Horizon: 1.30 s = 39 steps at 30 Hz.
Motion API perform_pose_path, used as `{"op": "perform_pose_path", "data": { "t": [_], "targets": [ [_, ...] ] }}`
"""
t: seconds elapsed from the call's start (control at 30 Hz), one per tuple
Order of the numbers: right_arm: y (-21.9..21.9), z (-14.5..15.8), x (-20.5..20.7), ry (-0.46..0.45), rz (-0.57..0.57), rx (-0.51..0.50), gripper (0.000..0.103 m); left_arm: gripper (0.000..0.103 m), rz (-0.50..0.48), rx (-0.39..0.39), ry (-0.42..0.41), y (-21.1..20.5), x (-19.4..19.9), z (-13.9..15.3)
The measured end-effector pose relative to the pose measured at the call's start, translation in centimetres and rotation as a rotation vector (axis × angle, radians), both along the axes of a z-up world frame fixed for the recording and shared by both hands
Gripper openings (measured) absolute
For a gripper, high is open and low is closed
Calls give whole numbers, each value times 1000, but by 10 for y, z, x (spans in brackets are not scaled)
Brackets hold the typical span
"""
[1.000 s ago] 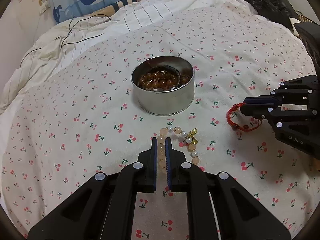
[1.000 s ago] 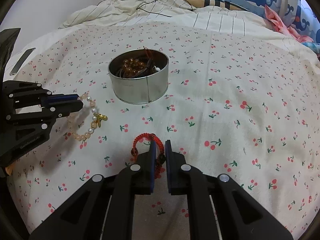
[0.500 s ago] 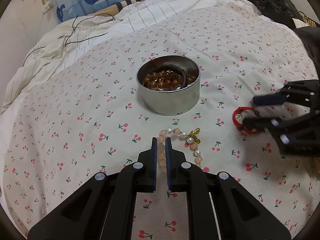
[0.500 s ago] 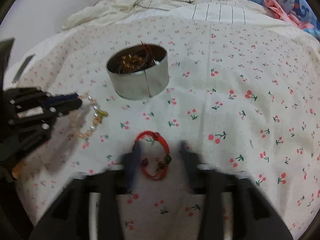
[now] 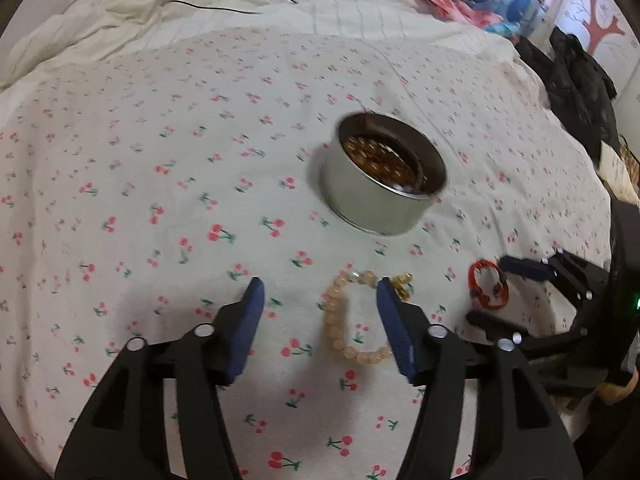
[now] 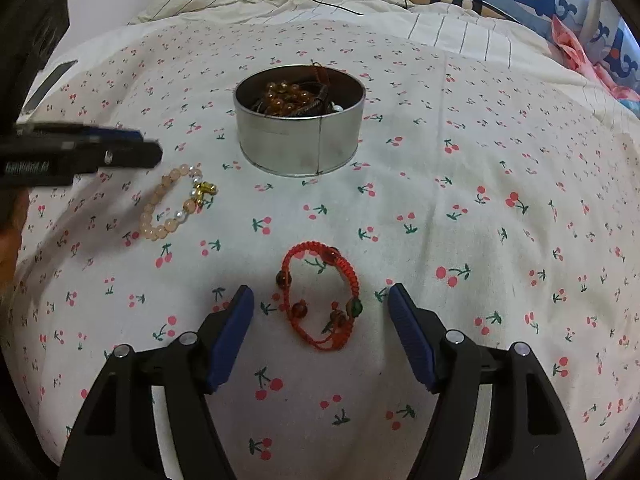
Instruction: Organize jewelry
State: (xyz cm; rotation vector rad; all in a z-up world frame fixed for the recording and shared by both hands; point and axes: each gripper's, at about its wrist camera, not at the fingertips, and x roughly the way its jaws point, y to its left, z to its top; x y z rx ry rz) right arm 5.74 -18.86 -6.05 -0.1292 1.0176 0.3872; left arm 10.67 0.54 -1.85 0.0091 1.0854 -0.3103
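**Two bracelets loose, tin beyond**

Bedspread (image 6: pixel 480 160), cherry print, carries everything. Item: red cord bracelet (image 6: pixel 320 300), lying flat between the spread fingers of the right tool (image 6: pixel 320 300), long axis running near to far. Item: peach bead bracelet (image 5: pixel 352 320), lying nearer the right-hand finger of the left tool (image 5: pixel 318 294), jaws likewise apart and holding nothing. Item: round tin (image 6: pixel 299 128), part-filled with beads, stands farther off, ahead of both. Each tool appears nearest its own bracelet.

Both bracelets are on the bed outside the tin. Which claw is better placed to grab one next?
Probably right. The right claw is open with the red bracelet centred between its fingers. The left claw is open too, but the pink bead bracelet lies off-centre, against its right finger.
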Motion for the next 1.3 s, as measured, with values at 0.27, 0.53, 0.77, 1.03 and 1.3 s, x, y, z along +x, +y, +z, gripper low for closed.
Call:
{"op": "perform_pose_path", "data": {
  "t": [0.27,0.53,0.77,1.03,1.3],
  "targets": [
    [-10,2,7,10,-39,16,13,79,-152,149,15,-42,-9,-23],
    [-8,4,5,21,-26,35,60,7,-100,87,13,-27,-4,-22],
    [4,-1,3,-5,5,-18,40,7,-115,53,-11,-27,-7,-12],
    [-12,16,5,-27,-28,104,12,7,-118,86,28,-29,-4,-21],
    [-3,14,5,-39,-21,56,67,62,-75,179,6,-27,-3,-23]
  ]
}}
